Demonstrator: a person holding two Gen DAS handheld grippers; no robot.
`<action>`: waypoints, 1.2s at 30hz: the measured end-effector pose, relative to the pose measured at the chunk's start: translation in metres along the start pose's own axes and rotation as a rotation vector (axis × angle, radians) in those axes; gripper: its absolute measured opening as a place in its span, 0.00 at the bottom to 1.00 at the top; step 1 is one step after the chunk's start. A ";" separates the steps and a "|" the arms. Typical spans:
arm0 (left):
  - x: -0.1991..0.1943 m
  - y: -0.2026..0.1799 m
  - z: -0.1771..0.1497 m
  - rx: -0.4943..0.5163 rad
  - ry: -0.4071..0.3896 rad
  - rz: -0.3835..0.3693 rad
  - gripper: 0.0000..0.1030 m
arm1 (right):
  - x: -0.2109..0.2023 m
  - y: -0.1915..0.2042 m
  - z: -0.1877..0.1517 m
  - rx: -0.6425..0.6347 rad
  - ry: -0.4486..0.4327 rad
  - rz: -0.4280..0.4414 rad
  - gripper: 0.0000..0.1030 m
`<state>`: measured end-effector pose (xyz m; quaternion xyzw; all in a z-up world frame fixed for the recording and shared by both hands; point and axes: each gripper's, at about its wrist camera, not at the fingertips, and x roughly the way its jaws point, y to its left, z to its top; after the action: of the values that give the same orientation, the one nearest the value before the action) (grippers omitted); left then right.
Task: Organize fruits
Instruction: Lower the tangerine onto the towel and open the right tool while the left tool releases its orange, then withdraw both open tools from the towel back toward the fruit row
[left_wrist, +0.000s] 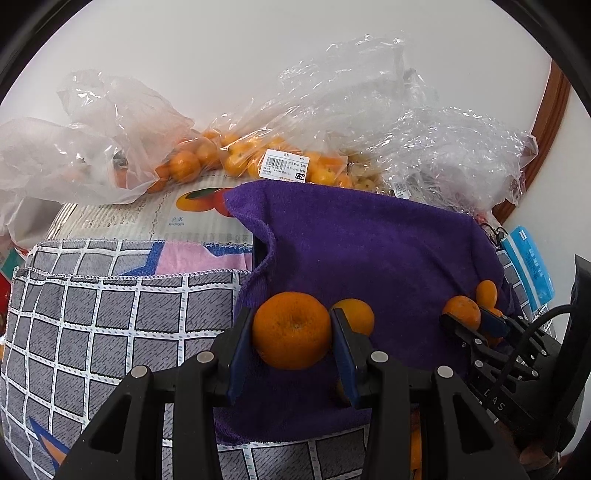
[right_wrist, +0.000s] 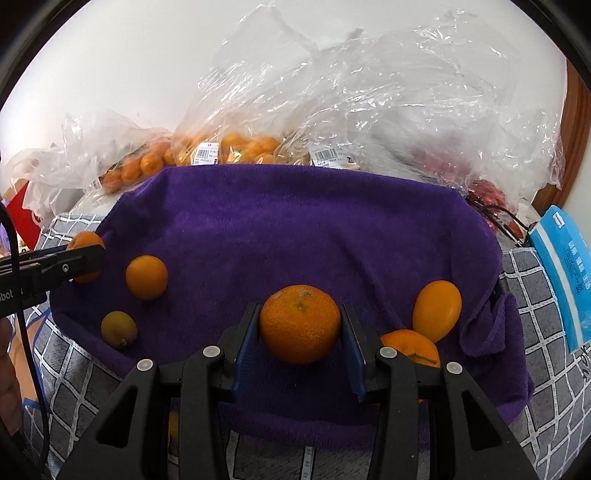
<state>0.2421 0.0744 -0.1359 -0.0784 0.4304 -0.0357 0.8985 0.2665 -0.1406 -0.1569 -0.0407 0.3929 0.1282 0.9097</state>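
Left wrist view: each hand-held gripper clamped around its own tangerine.

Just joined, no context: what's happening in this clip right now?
A person is sorting fruit with two handheld grippers. The left gripper is shut on one orange, and the right gripper is shut on another orange, both over a purple towel. A few loose fruits, including a yellowish lemon and a small greenish one, lie on the towel. Clear bags of small oranges sit behind it.
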 end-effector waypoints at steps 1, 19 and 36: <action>0.000 0.000 0.000 0.001 0.001 0.000 0.38 | -0.001 0.000 0.000 -0.002 0.000 -0.002 0.41; -0.030 -0.012 -0.007 0.008 -0.016 -0.052 0.47 | -0.045 -0.004 0.004 0.039 -0.085 -0.038 0.50; -0.070 -0.007 -0.041 0.018 -0.036 -0.059 0.47 | -0.088 0.013 -0.029 0.044 -0.112 -0.060 0.53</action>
<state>0.1662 0.0720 -0.1064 -0.0835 0.4113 -0.0649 0.9054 0.1846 -0.1508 -0.1122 -0.0254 0.3427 0.0945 0.9343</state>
